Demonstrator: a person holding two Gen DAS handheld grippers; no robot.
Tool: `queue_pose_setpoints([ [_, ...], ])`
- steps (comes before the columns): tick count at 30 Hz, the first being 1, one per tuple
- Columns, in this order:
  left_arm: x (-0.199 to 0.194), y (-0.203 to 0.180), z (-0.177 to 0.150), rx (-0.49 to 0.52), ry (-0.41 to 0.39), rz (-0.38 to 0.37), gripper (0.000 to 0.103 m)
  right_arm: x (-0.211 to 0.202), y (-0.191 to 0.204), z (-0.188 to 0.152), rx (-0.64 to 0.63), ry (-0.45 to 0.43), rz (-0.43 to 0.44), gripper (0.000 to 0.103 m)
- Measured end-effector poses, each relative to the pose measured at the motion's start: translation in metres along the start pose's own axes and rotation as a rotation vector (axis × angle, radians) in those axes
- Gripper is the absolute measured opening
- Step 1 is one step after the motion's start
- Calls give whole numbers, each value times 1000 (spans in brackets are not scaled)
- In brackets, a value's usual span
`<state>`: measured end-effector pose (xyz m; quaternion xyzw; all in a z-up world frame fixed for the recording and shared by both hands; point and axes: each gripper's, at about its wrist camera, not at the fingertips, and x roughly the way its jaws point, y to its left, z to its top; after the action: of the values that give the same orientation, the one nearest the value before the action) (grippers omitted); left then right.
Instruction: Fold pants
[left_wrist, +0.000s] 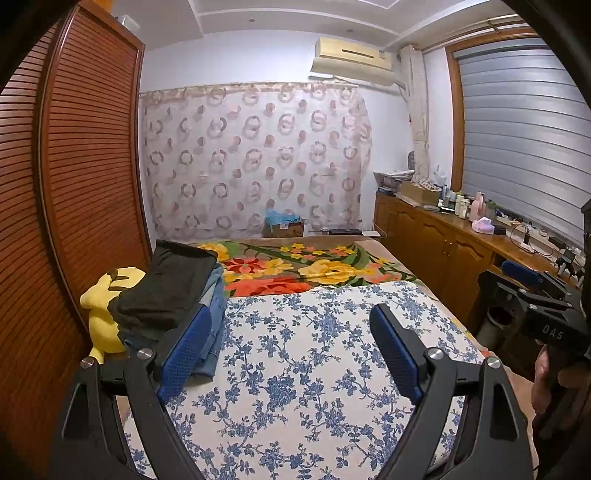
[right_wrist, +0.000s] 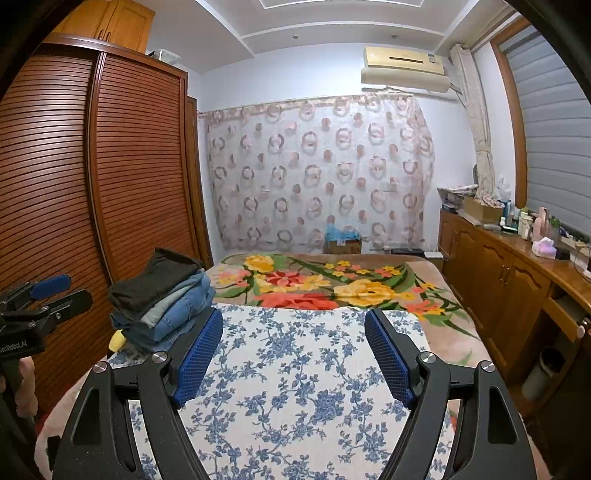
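- The landmark here is the blue-flowered white sheet (right_wrist: 295, 369) spread over the near end of the bed; everything below is placed relative to it.
- The left gripper (left_wrist: 291, 343) hangs over the sheet with its blue pads spread wide and nothing between them, just sheet underneath.
- Same deal with the right gripper (right_wrist: 293, 352): jaws wide apart, empty, hovering above the sheet.
- The pants are in a folded stack (right_wrist: 162, 295) sitting at the sheet's far left corner, a dark pair on top and a few denim pairs under it. Neither gripper touches it.
- A yellow plush toy (left_wrist: 103, 314) is wedged just left of that stack, off the sheet's left edge, against the slatted wooden wardrobe (right_wrist: 66, 184).
- Past the sheet's far edge there's a blanket (right_wrist: 332, 284) with big orange and yellow flowers.
- To the right of the sheet runs a wooden cabinet (right_wrist: 498, 280) with bottles and clutter on top.
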<state>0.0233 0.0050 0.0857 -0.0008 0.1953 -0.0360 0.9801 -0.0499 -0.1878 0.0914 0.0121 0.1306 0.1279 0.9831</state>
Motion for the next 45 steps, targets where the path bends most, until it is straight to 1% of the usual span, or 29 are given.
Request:
queue_pose_setpoints([
  [45, 0, 0, 1, 1, 2, 0, 88, 2, -1, -4, -10, 0, 8, 82],
])
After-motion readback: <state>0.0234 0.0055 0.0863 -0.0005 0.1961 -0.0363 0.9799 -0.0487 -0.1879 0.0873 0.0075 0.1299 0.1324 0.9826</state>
